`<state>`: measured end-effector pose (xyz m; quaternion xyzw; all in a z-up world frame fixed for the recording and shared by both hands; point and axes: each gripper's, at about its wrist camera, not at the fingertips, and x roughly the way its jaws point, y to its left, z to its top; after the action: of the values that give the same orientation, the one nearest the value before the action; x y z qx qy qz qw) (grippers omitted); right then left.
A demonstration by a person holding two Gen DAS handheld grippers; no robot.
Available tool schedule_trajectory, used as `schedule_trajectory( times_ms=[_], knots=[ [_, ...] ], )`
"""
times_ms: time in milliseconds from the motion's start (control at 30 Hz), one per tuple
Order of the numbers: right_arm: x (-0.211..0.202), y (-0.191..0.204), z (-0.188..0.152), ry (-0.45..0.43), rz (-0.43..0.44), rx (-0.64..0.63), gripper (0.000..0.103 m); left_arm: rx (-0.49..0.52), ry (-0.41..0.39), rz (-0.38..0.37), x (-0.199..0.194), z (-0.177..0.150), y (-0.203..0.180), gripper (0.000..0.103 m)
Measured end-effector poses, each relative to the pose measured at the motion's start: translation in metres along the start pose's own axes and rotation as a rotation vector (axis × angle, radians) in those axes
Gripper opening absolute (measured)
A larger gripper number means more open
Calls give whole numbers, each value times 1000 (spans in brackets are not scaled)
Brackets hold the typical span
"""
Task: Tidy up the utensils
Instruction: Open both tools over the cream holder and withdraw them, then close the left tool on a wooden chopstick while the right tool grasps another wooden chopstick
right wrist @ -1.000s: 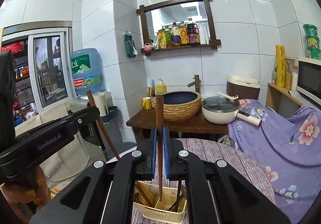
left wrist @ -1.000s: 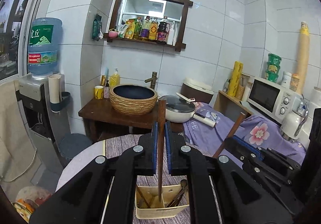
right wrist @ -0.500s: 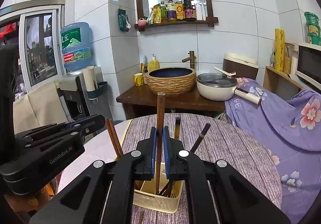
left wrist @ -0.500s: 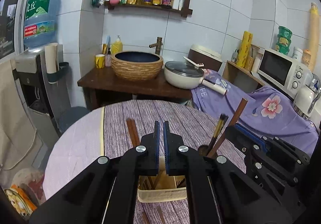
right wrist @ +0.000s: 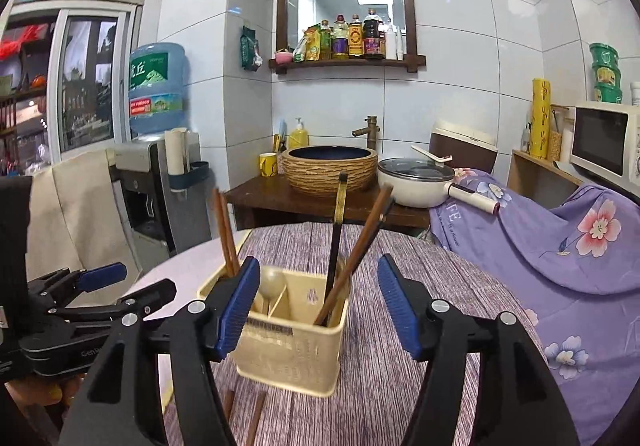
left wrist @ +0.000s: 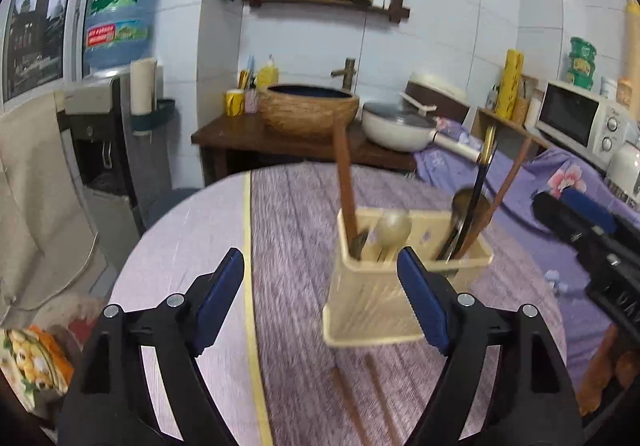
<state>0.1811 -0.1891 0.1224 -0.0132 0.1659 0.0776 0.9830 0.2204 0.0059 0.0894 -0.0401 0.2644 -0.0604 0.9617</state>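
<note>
Two grippers hang over the round desk (right wrist: 400, 386), both with jaws opening and gripping nothing. Nearest the left gripper (left wrist: 320, 298), two brown chopsticks (left wrist: 352, 402) lie flat on the striped cloth, partly under the cream utensil holder (right wrist: 292, 342). The right gripper (right wrist: 314, 298) has its blue fingers (right wrist: 236, 306) on either side of that holder without pressing it. Inside the holder stand a pair of brown chopsticks (right wrist: 224, 234) in the left compartment, a pale spoon (right wrist: 272, 282) in the middle, and a dark chopstick (right wrist: 336, 238) crossing a brown one (right wrist: 360, 246) on the right. Farther back, a woven basin (right wrist: 330, 168) and a white pan (right wrist: 416, 182) sit on a wooden stand.
</note>
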Motion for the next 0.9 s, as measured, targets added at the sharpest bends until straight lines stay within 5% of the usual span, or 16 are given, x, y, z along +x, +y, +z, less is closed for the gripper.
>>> schedule_trajectory(
  times_ms=[467,900],
  knots=[
    [6,-4,-80,175,-13,40,63,-16,229,7,34,-108,13,78],
    [12,-24,-127,297,-38,114,63,33,311,-6,57,-127,-12,60]
  ],
)
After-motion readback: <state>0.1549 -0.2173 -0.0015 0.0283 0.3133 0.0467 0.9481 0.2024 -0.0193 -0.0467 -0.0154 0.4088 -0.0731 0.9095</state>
